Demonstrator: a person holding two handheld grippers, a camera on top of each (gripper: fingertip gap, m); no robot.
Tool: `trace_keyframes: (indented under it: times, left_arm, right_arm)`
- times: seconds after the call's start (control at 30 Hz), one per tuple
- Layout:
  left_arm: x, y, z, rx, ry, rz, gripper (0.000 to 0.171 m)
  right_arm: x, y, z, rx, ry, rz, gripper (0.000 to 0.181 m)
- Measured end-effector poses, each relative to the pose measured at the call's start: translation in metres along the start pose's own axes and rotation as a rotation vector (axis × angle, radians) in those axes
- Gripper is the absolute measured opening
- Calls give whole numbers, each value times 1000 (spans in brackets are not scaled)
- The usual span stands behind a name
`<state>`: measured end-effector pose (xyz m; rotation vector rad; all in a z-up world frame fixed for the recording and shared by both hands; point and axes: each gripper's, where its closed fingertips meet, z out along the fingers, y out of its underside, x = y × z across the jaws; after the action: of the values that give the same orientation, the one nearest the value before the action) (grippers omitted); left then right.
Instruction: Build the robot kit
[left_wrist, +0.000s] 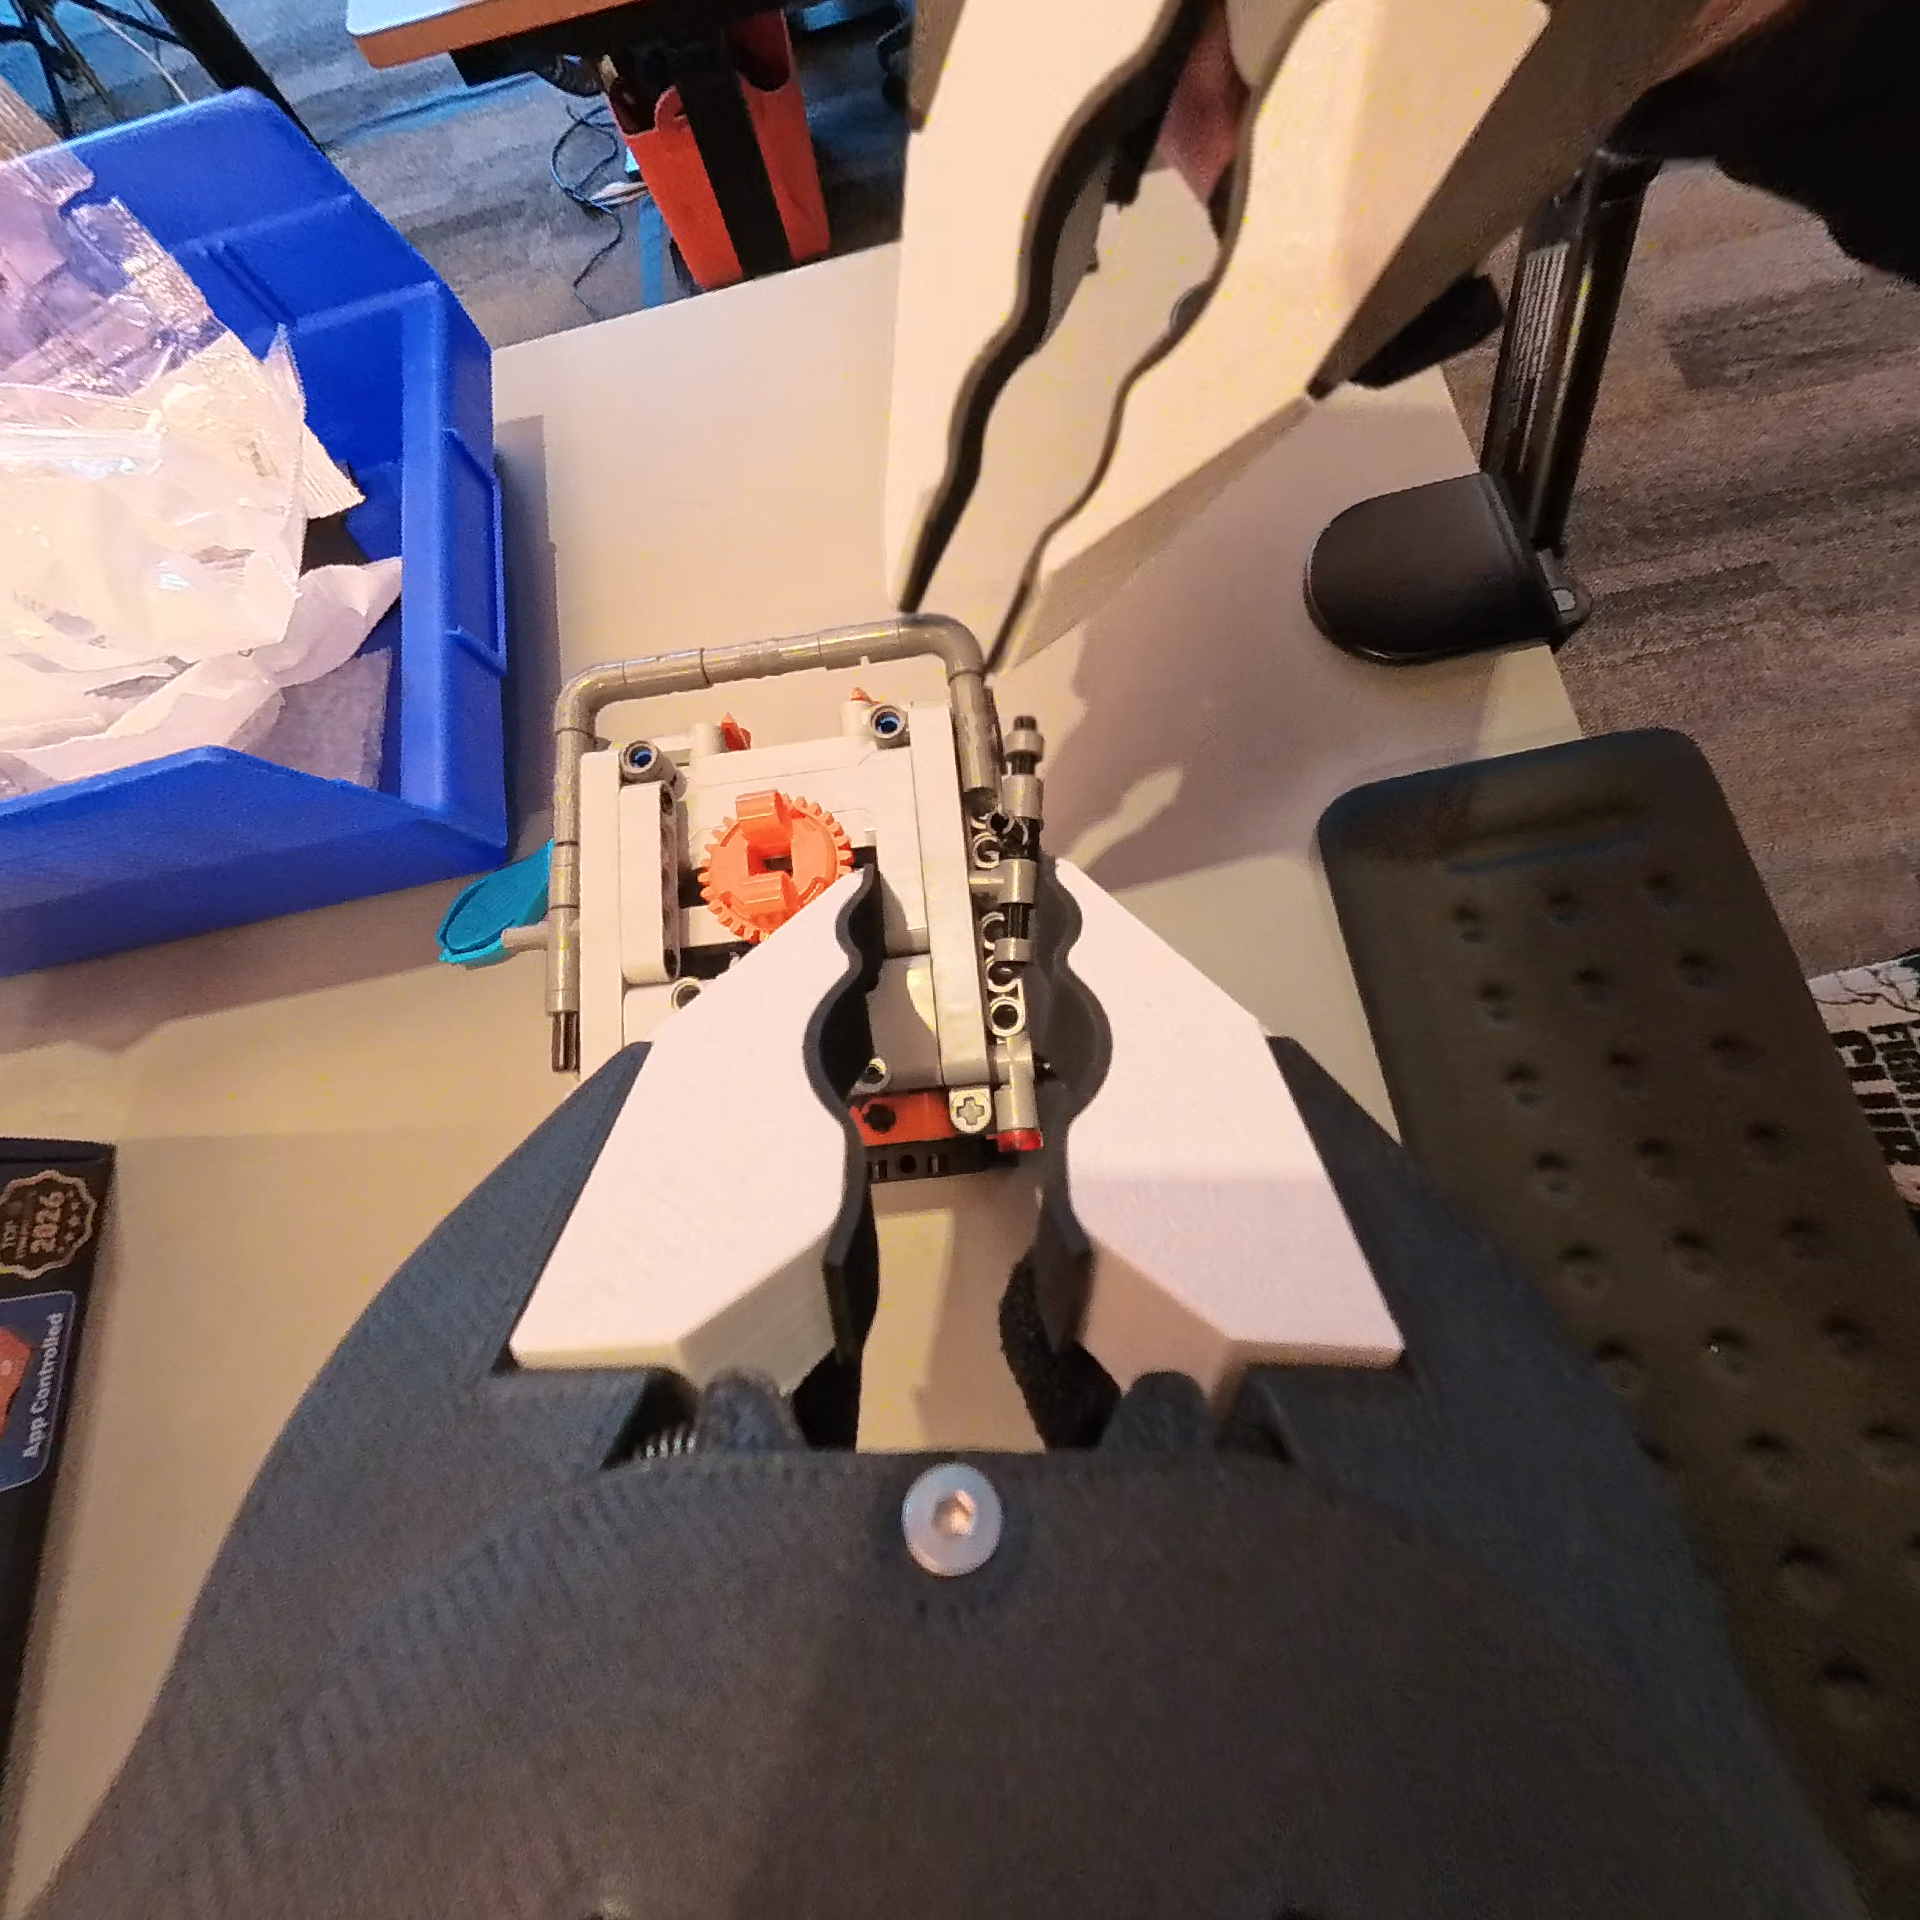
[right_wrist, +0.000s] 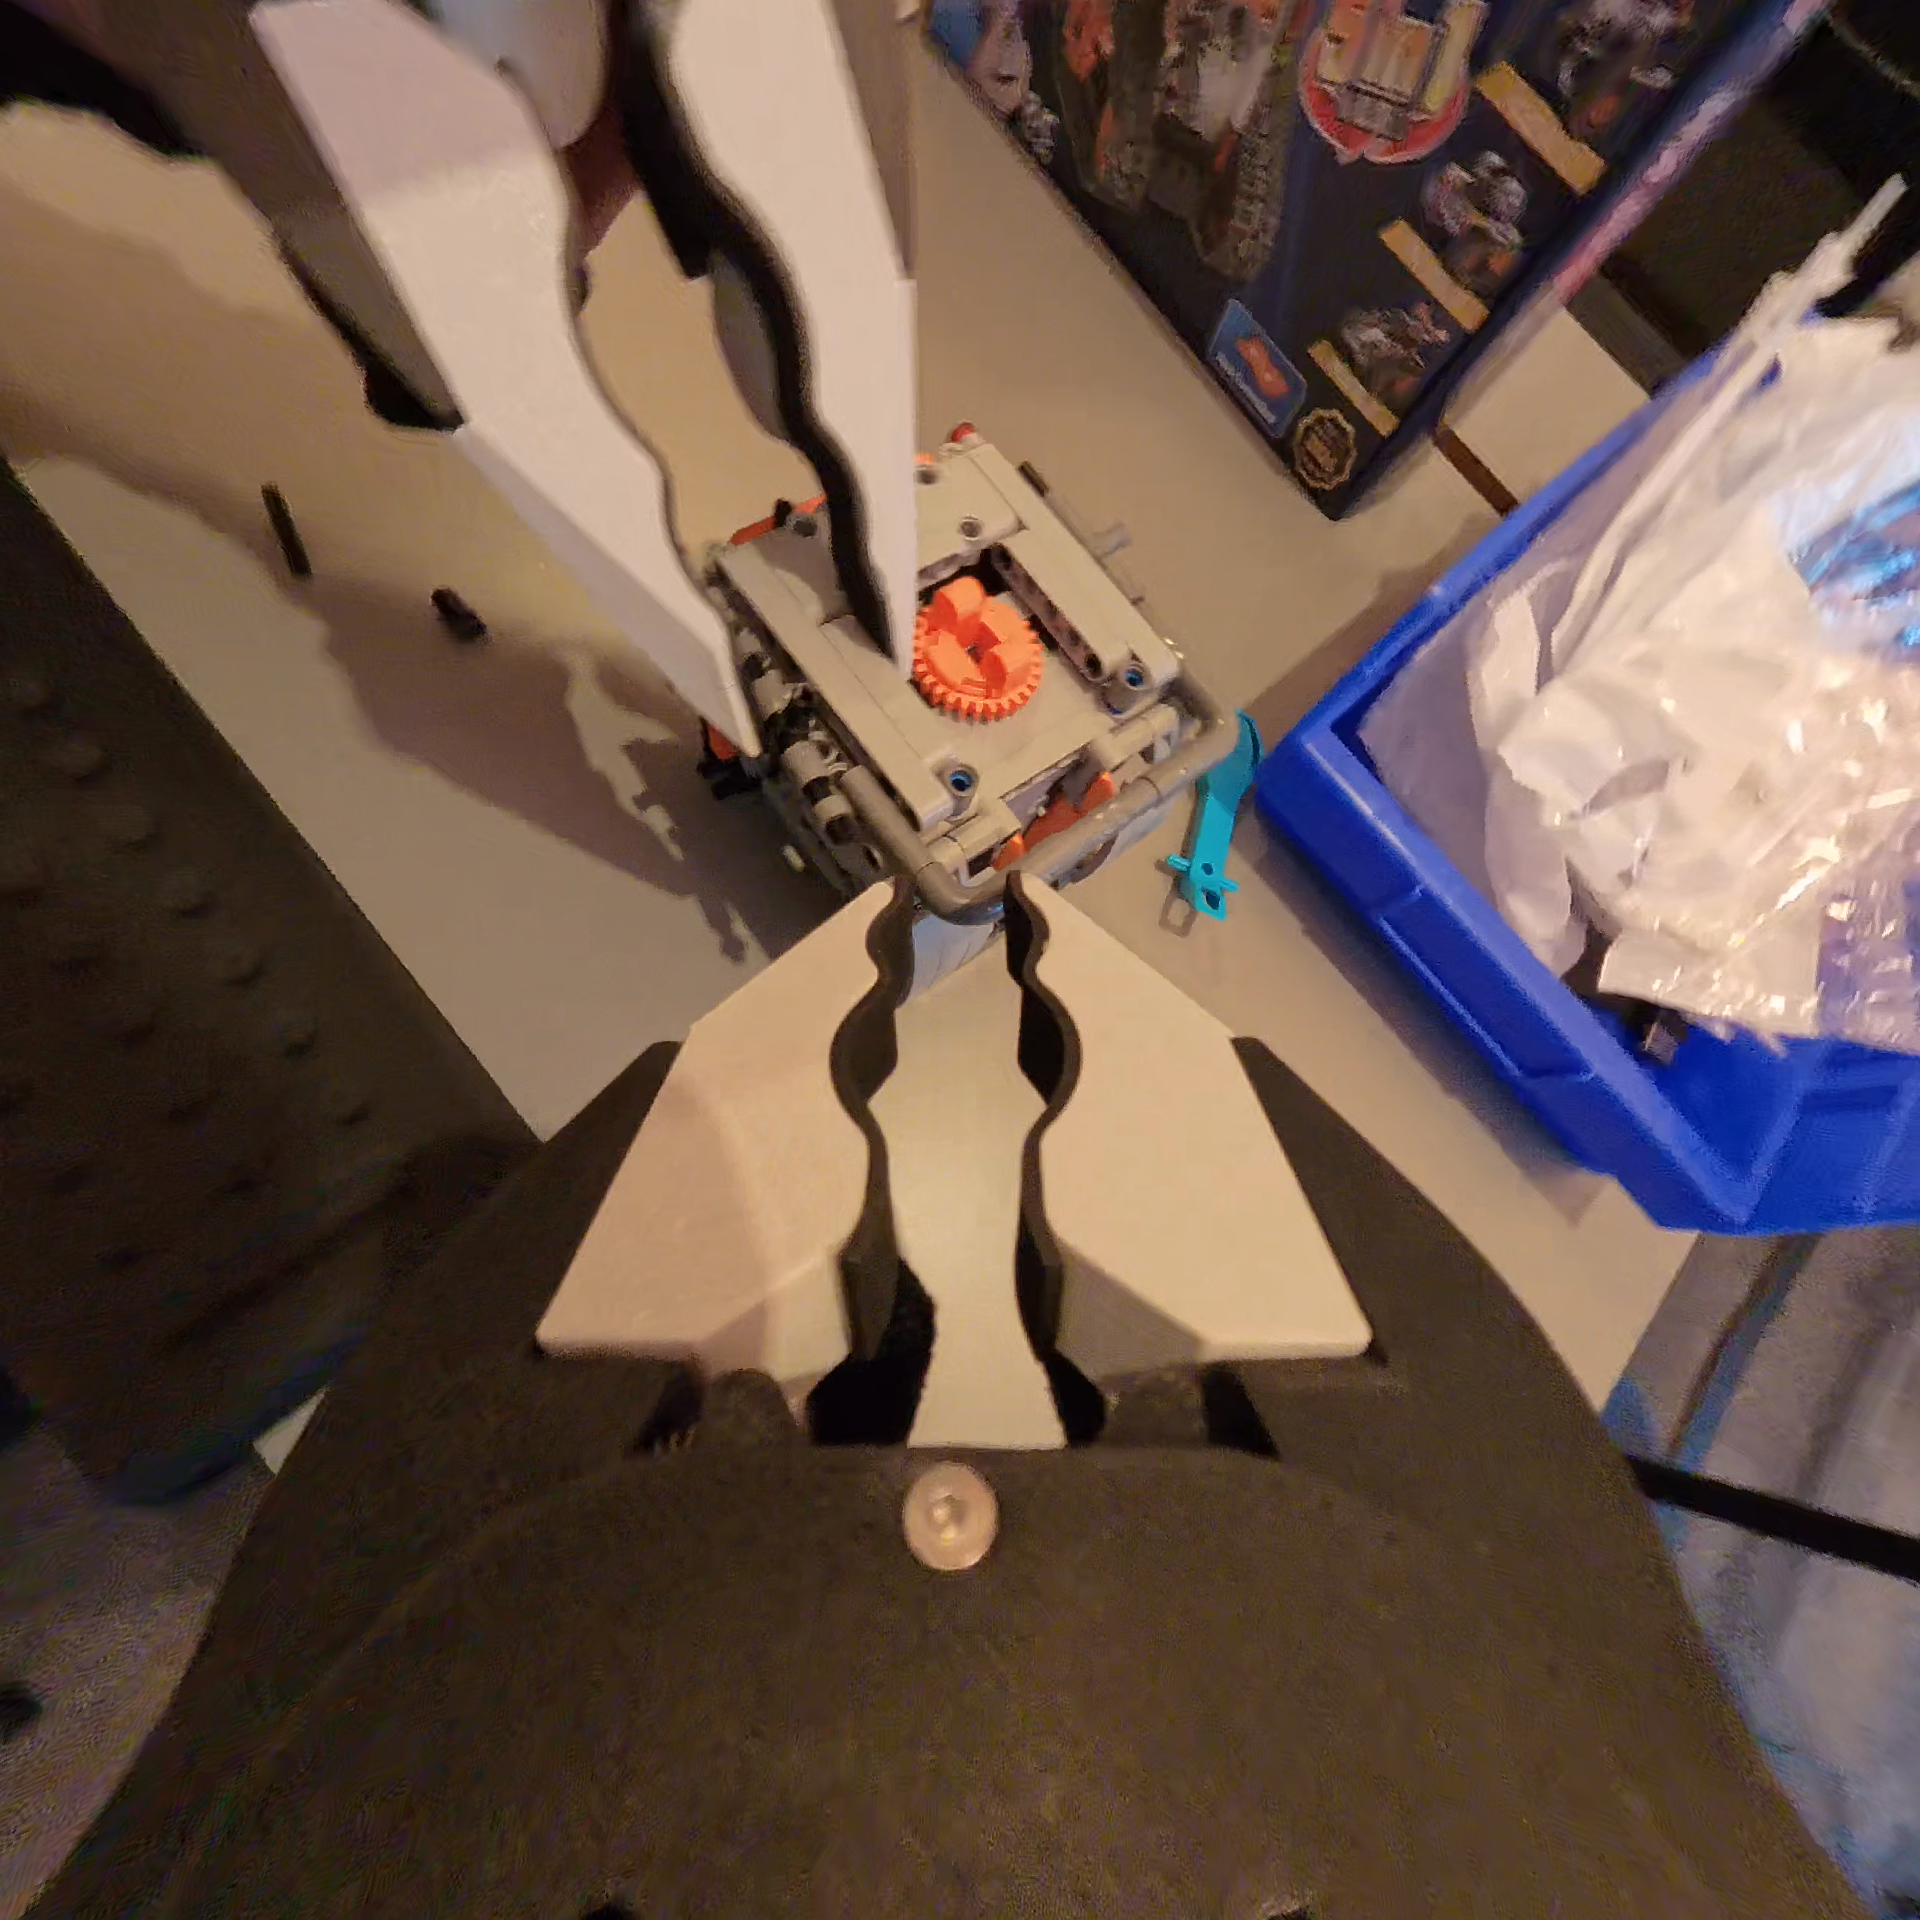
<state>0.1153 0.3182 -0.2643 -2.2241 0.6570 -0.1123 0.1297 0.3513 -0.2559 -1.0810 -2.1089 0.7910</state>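
A grey brick-built assembly (left_wrist: 925, 790) with an orange gear (left_wrist: 769, 862) on top stands on the pale table (left_wrist: 707, 499). My left gripper (left_wrist: 961, 883) is shut on the assembly's right side, with one finger on top beside the gear and the other against the outer column of pins. It enters the right wrist view from above (right_wrist: 810, 686). My right gripper (right_wrist: 958, 883) is open, its tips either side of the corner of the grey tube frame (right_wrist: 956, 899). I cannot tell if they touch it. It also shows in the left wrist view (left_wrist: 951, 634).
A blue bin (left_wrist: 416, 520) (right_wrist: 1455, 935) of clear plastic bags stands close beside the assembly. A teal part (left_wrist: 494, 904) (right_wrist: 1210, 821) lies between them. A black perforated panel (left_wrist: 1610, 1143) (right_wrist: 156, 935) flanks the other side. Two small black pins (right_wrist: 457, 613) lie near it. A printed box (right_wrist: 1351, 208) stands behind. My hands' fingertips stand some 5 centimeters from each other.
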Motion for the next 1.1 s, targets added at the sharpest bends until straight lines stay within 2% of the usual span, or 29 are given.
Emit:
trace_keyframes:
  times: [0.13,0.2,0.3,0.5,1.1]
  left_arm:
    - [2,0,0,12,18,-1,27]
    - [2,0,-1,13,26,-1,27]
    - [3,1,-2,14,32,8,27]
    - [4,2,-2,17,37,14,27]
    - [3,2,-3,17,28,15,26]
  right_arm:
    - [-9,-13,-2,36,-1,-128,19]
    - [-9,-5,5,-32,19,-184,13]
    - [-12,-3,6,-55,0,-232,7]
    - [-7,4,1,-83,-18,-244,6]
    - [7,6,4,-72,56,-99,9]
